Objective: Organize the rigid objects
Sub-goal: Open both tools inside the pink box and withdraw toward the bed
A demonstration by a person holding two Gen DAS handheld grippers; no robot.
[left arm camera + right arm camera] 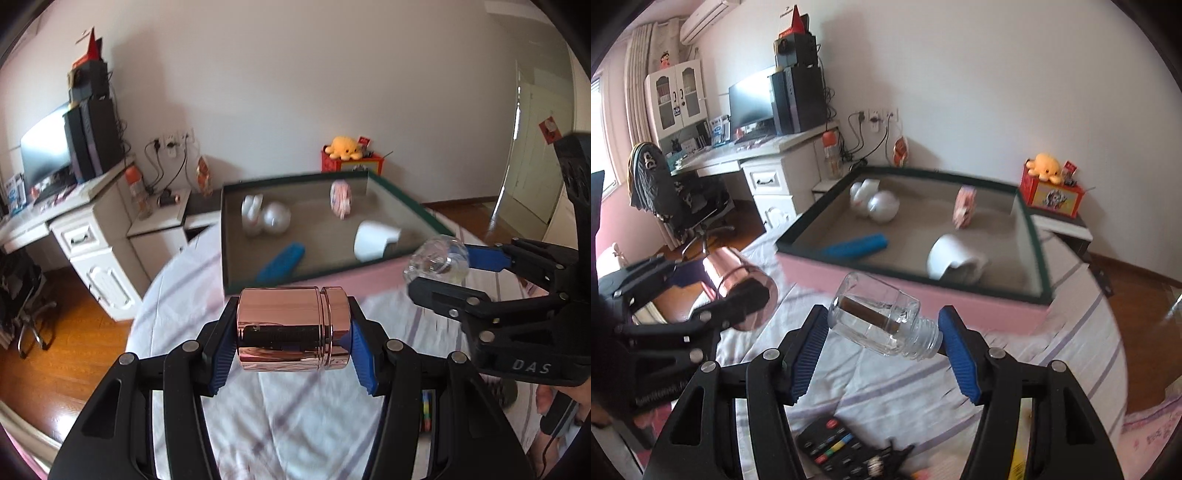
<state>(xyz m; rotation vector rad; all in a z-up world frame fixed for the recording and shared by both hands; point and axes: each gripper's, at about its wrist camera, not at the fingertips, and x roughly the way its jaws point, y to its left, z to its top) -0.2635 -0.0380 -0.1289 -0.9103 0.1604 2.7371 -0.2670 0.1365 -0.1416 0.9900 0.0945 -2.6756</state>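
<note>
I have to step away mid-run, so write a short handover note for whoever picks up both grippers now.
Left gripper: shut on the shiny copper-coloured metal cylinder, held sideways in the air.
Right gripper: shut on the clear glass jar, lidless and tilted.
Done: the green-rimmed pink box on the bed holds a blue tube, white cup, white ball and patterned item.
Left: place both held items; a black remote control lies on the sheet.

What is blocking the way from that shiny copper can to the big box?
Nothing visible. The left gripper holds the copper canister just short of the box's near wall, with only bedsheet below; the blue cylinder lies just inside.
</note>
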